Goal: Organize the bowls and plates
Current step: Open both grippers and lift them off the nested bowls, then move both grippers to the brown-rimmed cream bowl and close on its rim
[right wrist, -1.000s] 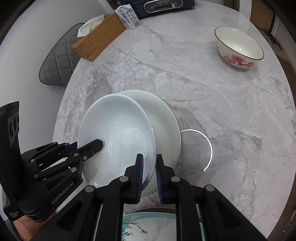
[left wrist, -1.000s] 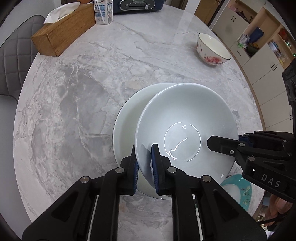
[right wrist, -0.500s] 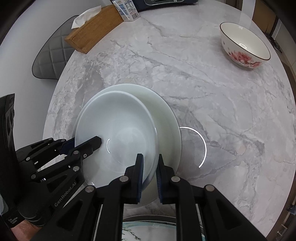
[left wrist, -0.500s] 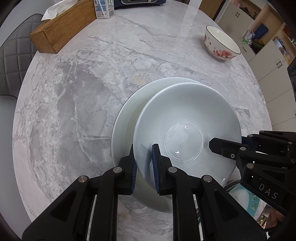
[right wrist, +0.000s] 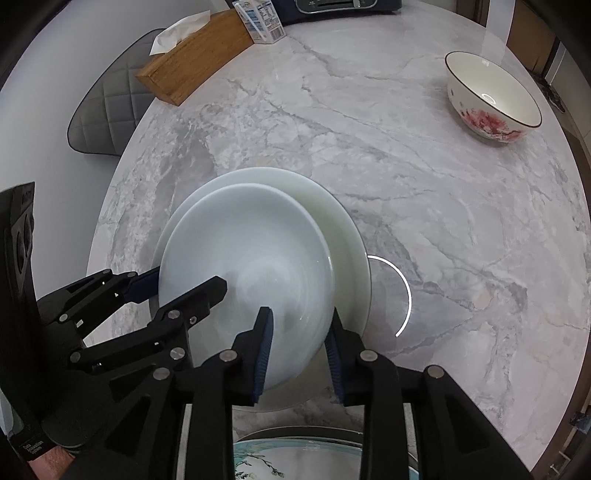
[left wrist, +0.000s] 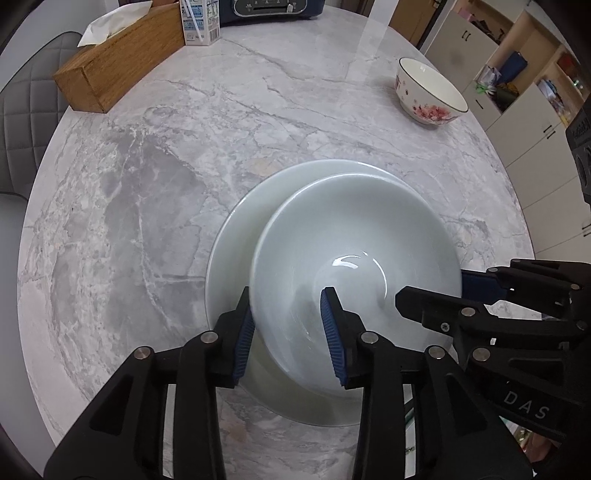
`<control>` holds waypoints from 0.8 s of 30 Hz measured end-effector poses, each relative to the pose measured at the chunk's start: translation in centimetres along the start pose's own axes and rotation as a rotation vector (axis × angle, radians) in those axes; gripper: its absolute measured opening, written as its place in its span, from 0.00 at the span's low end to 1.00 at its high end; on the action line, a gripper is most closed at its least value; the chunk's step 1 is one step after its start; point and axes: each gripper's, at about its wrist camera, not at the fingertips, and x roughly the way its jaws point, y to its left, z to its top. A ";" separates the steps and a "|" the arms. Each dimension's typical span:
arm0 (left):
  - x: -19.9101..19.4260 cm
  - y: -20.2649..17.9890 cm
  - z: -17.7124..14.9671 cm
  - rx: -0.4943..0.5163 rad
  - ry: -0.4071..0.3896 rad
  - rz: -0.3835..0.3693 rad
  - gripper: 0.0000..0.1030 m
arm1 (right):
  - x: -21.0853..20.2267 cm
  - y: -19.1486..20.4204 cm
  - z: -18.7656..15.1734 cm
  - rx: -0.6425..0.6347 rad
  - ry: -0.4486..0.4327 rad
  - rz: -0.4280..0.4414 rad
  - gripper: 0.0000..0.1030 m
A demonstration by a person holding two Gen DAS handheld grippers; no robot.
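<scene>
White is pretty much all that's seen mid-frame: a white bowl (left wrist: 354, 258) is set on a larger white plate (left wrist: 236, 251), low and centre on the marble table (left wrist: 147, 184). Both grippers are spread wide, each straddling the bowl's rim with a visible gap, so nothing is actually clamped: the left gripper (left wrist: 290, 321) at bottom centre, the right gripper (right wrist: 297, 332) likewise in its own view. Only from the right wrist is a teal patterned plate (right wrist: 295, 454) caught at the bottom edge, half hidden by the fingers. Cabinets (left wrist: 517, 92) at upper right are only shown by the left wrist. A floral bowl (right wrist: 493, 98) sits well apart at upper right, a wooden tissue box (right wrist: 195, 55) and milk carton (right wrist: 260, 18) up top.
</scene>
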 end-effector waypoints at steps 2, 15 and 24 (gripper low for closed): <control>-0.5 0.1 0.0 -0.005 -0.013 -0.009 0.41 | -0.4 -0.4 0.0 0.016 -0.006 0.016 0.36; -6.6 2.0 1.7 -0.093 -0.138 -0.094 1.00 | -8.3 -4.0 -2.0 0.068 -0.219 0.141 1.00; -7.8 -2.0 12.7 0.053 -0.249 -0.050 1.00 | -10.5 -16.2 2.9 0.146 -0.262 -0.050 1.00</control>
